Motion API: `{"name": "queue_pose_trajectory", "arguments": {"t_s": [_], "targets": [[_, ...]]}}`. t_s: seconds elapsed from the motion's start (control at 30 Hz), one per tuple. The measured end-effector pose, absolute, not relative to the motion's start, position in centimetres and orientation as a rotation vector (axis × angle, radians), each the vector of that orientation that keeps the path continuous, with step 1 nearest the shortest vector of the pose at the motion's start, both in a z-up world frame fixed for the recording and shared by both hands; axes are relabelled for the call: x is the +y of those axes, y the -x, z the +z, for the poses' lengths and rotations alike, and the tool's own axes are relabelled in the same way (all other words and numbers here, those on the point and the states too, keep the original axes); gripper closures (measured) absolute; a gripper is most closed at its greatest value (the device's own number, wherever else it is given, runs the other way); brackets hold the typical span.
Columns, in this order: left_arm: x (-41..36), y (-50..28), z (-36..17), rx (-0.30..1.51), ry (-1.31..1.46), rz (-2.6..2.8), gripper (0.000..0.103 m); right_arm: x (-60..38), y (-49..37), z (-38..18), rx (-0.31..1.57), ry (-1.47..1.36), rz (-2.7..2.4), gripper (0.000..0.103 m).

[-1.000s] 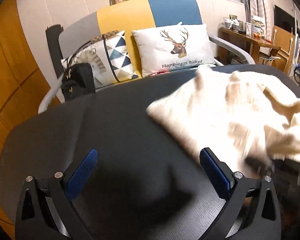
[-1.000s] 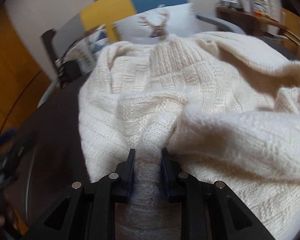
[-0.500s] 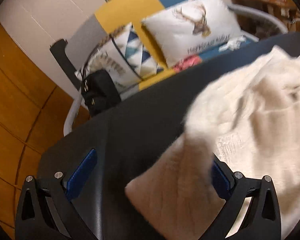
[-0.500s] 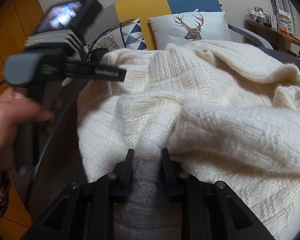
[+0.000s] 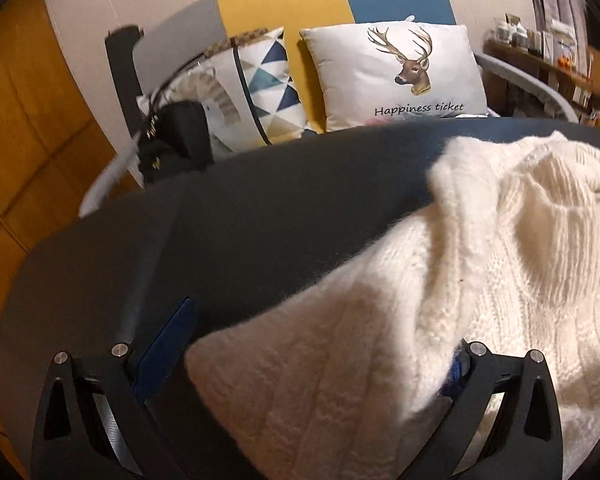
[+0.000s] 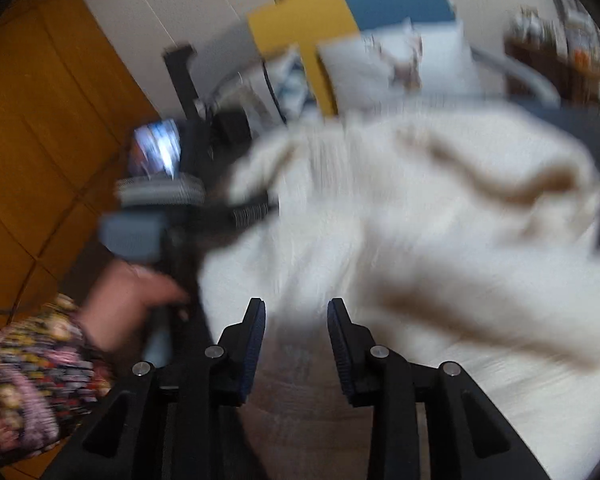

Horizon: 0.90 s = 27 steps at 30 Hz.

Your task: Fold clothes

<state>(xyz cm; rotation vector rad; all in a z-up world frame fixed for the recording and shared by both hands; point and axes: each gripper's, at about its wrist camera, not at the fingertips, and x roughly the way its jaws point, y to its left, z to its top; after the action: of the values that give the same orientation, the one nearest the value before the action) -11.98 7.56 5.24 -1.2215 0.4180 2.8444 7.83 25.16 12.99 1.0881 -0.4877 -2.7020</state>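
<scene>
A cream knitted sweater (image 5: 500,260) lies rumpled on the dark round table (image 5: 240,220). My left gripper (image 5: 310,360) is open wide, and a near corner of the sweater lies between its blue pads (image 5: 164,348) without being pinched. The right wrist view is motion-blurred. There my right gripper (image 6: 296,340) stands with narrow jaws and a fold of the sweater (image 6: 420,220) between them. A hand (image 6: 132,300) in a patterned sleeve (image 6: 32,380) holds the left tool at the sweater's left edge.
Behind the table stands a sofa with a deer pillow (image 5: 400,76), a triangle-pattern pillow (image 5: 272,84) and a black bag (image 5: 172,140). A cluttered side table (image 5: 540,52) is at the far right. An orange wooden wall (image 5: 20,120) runs along the left.
My left gripper came in from bare table over the sweater's near corner, still open. The right gripper's jaws stand slightly wider than before, and the sweater is moving in its view.
</scene>
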Motion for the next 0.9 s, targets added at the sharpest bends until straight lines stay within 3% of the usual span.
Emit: {"name": "queue_pose_trajectory", "arguments": {"t_s": [0.13,0.3,0.63,0.7,0.83,0.9], "targets": [[9.1,11.1,5.3,0.539,1.176,2.888,0.000,30.0,-7.2,17.9,-0.478,-0.993,-2.888,0.070],[10.6,9.2,5.6,0.665,1.137,2.897,0.000,30.8,-0.1,16.1,-0.264,-1.366,-2.879,0.071],[9.4,9.2,5.2,0.519,1.211,2.825,0.000,24.3,7.9,10.8,0.632,-1.521,-2.843,0.071],[9.6,9.1,5.2,0.534,1.203,2.831,0.000,25.9,7.8,10.8,0.524,-1.523,-2.880,0.072],[9.8,9.0,5.1,0.554,1.197,2.837,0.001,28.9,7.5,10.7,0.304,-1.522,-2.943,0.097],[9.7,9.0,5.1,0.551,1.198,2.836,0.001,30.5,7.4,10.7,0.192,-1.519,-2.970,0.097]]}}
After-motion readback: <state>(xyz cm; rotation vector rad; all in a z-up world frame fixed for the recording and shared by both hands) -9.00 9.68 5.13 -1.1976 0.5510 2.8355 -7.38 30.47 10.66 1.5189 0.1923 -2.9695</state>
